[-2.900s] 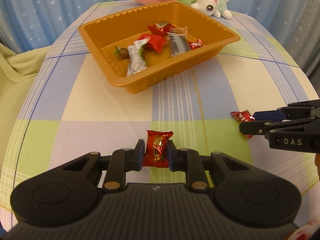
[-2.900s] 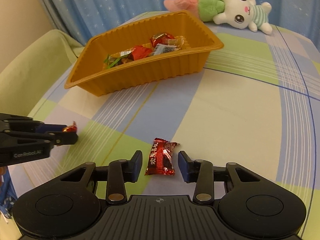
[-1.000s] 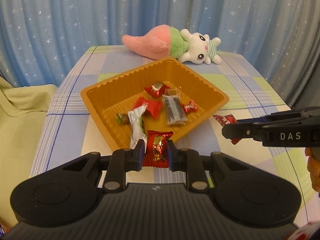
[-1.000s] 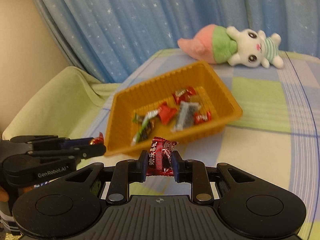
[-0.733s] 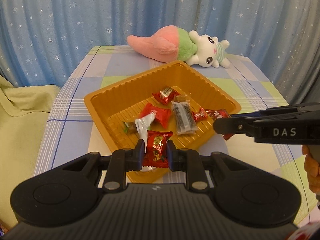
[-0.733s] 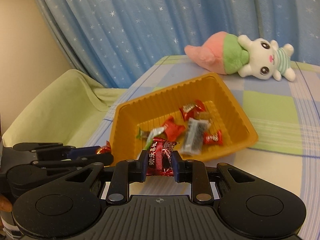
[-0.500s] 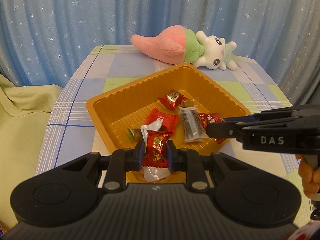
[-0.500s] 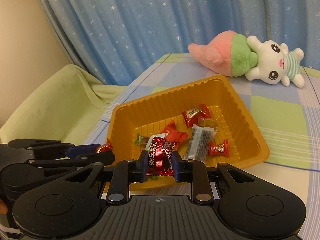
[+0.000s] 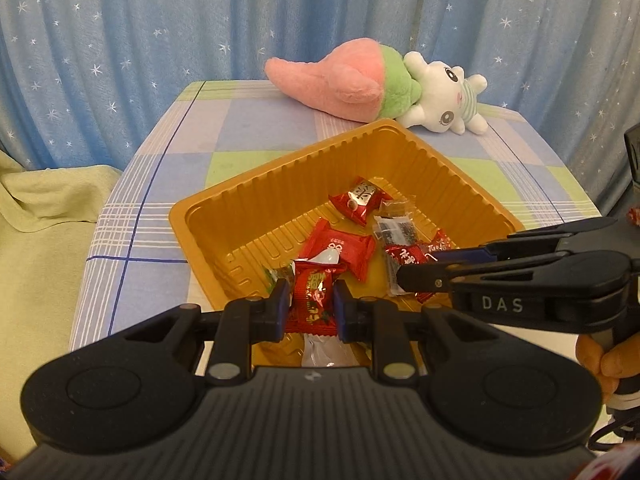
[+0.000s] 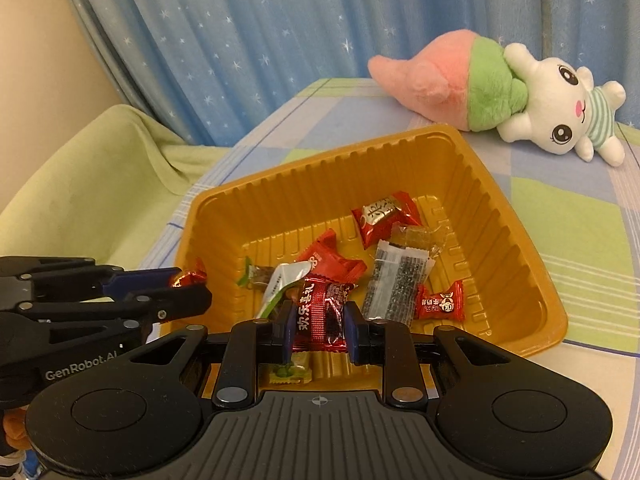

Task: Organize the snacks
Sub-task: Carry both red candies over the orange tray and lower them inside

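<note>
- Left wrist view: the left gripper (image 9: 308,308) is clamped on a red candy (image 9: 314,300), held over the near edge of the orange tray (image 9: 208,216).
- From the other side, the right gripper (image 10: 316,326) is pinched on a dark red candy (image 10: 322,314), above the tray floor.
- Several sweets already lie in the tray: a red packet (image 10: 386,216), a clear speckled bar (image 10: 396,284), a small red sweet (image 10: 440,302) and a white-and-green wrapper (image 10: 284,284).
- No loose sweets show on the checked tablecloth (image 9: 176,160) in either view, so I judge the job nearly finished; what remains is letting these two candies drop into the tray.
- A plush bunny (image 9: 440,96) lies behind the tray, well apart from the work.
</note>
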`<state>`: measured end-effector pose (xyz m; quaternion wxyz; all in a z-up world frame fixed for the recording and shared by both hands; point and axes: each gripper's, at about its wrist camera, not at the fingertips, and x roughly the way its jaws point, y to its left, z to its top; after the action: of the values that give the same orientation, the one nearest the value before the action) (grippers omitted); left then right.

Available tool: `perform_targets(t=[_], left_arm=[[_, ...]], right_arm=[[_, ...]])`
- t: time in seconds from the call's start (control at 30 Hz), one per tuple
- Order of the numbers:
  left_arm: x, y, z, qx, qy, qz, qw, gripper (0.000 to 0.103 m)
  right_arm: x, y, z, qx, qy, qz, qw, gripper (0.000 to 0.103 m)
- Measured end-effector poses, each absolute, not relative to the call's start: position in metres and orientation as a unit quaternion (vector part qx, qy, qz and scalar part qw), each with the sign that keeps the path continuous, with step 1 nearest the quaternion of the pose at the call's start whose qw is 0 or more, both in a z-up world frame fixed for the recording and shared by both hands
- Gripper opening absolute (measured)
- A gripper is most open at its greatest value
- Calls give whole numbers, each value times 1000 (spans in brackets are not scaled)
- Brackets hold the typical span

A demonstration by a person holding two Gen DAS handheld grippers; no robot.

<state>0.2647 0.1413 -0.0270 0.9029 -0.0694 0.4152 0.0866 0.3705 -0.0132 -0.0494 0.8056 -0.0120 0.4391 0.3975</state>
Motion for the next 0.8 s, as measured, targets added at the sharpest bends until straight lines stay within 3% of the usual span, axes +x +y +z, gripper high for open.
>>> perform_targets(t=[0.4, 0.8], left_arm=[[269, 150, -33, -75, 421, 81, 900, 21], [267, 160, -37, -82, 423, 70, 900, 21]], right_arm=[[374, -4, -52, 5, 436, 399, 806, 27], [371, -23, -44, 33, 435, 358, 825, 42]])
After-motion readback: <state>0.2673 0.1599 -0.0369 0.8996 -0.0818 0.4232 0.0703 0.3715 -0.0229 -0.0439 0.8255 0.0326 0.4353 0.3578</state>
